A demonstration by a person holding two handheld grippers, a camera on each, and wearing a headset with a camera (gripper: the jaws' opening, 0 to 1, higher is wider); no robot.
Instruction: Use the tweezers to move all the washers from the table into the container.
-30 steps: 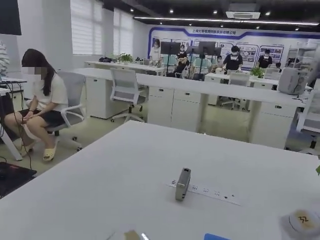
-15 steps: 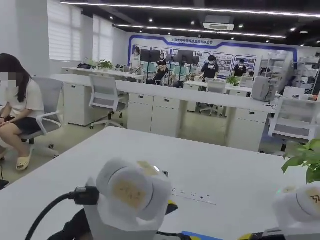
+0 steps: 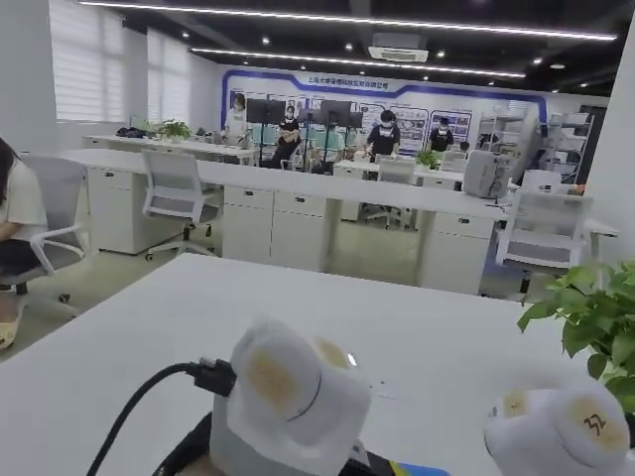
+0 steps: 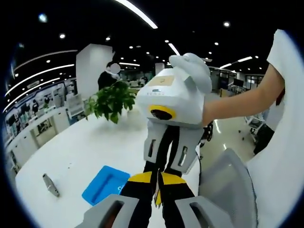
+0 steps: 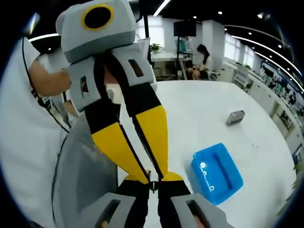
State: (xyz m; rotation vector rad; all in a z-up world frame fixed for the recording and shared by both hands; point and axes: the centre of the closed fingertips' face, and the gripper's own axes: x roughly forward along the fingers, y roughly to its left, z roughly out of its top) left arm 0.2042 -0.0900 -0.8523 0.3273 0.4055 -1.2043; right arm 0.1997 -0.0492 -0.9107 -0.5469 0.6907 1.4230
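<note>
Container [image 5: 216,173], blue, shallow, rectangular. Lies flat on white table [image 5: 213,109], open side up, off to one side of both grippers and apart from each. Carries a few small pale marks by one long wall, too small to tell as washers or not. Appears again in left gripper view, low on the table, beside the jaws.

Left gripper [image 4: 156,179]. Points straight at the other gripper, tip to tip. Shows from the front in right gripper view: grey body, two yellow fingers [image 5: 152,133] laid close side by side with a thin dark slit between, nothing visible in the slit. Tapers to a point just at the opposite tips; touching or barely apart, cannot tell.

Right gripper [image 5: 153,183]. Yellow-capped jaws drawn together, empty as far as visible. Shows from the front in left gripper view: pale housing above, dark fingers [image 4: 161,147] narrow and parallel, carried by a bare arm [image 4: 237,99] entering from that view's right.

Grey device [image 5: 235,117], small, oblong. Rests on the same table, well apart from the container, farther out.

Potted plant [image 4: 111,99], green, leafy. Stands at the table's far edge in left gripper view.

Seated person [image 5: 204,57]. Sits beyond the table in right gripper view, among white desks and office chairs.
</note>
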